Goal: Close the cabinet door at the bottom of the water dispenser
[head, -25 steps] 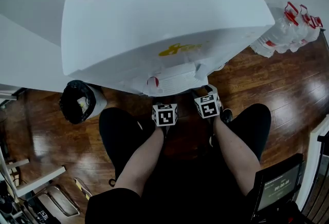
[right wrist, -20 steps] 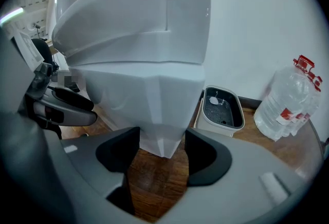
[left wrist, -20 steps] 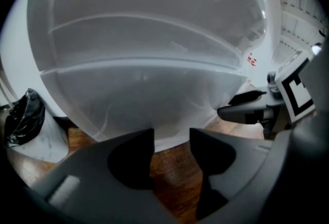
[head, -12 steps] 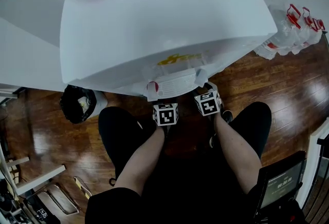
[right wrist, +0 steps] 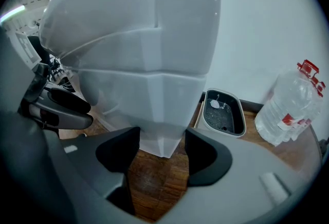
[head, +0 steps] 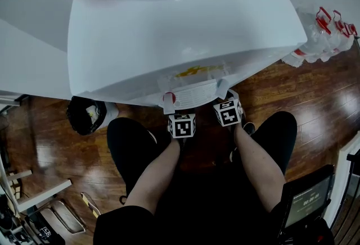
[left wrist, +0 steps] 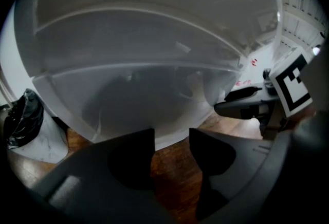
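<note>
The white water dispenser (head: pixel 180 30) fills the upper head view, seen from above. Its lower front (left wrist: pixel 139 99) looms close ahead in the left gripper view. I cannot make out the cabinet door as a separate panel or tell whether it stands ajar. My left gripper (left wrist: pixel 171 147) is open just short of the dispenser's base, with only wooden floor between its jaws. My right gripper (right wrist: pixel 162 152) is also open, facing the dispenser's bottom corner (right wrist: pixel 162 135) with nothing held. Both marker cubes (head: pixel 181 125) (head: pixel 228 113) sit side by side under the dispenser's front edge.
A bin lined with a black bag (head: pixel 85 116) stands left of the dispenser. A drip tray (right wrist: pixel 222 112) lies on the floor to its right, and large water bottles (head: pixel 323 36) beyond. The person's knees (head: pixel 132 143) flank the grippers. A dark screen (head: pixel 306 204) sits at lower right.
The head view has tipped slightly forward, so the dispenser top covers more of the bin. Both grippers stay where they were, jaws unchanged.
</note>
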`<state>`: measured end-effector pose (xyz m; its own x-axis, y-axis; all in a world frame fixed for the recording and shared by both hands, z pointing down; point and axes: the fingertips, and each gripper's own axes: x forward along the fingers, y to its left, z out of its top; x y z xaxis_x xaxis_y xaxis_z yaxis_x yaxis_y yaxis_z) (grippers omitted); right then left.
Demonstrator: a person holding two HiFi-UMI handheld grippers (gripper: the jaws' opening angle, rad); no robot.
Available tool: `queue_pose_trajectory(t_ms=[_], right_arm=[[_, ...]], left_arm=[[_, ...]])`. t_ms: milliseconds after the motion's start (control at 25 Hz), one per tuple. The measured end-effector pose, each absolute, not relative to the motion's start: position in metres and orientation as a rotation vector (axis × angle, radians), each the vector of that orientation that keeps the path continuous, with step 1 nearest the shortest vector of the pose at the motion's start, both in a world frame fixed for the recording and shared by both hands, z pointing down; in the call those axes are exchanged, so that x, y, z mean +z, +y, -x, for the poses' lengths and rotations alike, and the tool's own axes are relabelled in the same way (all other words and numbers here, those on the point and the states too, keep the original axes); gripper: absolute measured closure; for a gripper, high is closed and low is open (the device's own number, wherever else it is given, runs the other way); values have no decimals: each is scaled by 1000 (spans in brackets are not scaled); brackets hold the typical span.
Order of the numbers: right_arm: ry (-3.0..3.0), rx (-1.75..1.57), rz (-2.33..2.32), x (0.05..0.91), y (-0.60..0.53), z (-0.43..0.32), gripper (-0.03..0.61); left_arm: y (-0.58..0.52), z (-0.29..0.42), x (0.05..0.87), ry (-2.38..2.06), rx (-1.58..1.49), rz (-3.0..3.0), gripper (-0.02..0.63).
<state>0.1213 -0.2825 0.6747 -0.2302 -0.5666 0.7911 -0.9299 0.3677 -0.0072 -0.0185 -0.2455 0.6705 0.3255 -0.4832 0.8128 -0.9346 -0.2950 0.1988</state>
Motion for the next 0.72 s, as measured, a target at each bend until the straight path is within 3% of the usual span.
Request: queue_pose_trajectory(t_ms=[280, 400, 720], right_arm=[[-1924, 707, -1338, 676, -276, -125, 304], [-1949, 680, -1343, 664, -273, -123, 370], [-2066, 678, -1376, 631, -239, -100, 440]], left_arm=[[-248, 14, 672, -1249, 851, -1966, 383], [-254, 0, 659, -1243, 837, -2073, 390], [-218, -36, 614, -1191, 648, -2130, 403]])
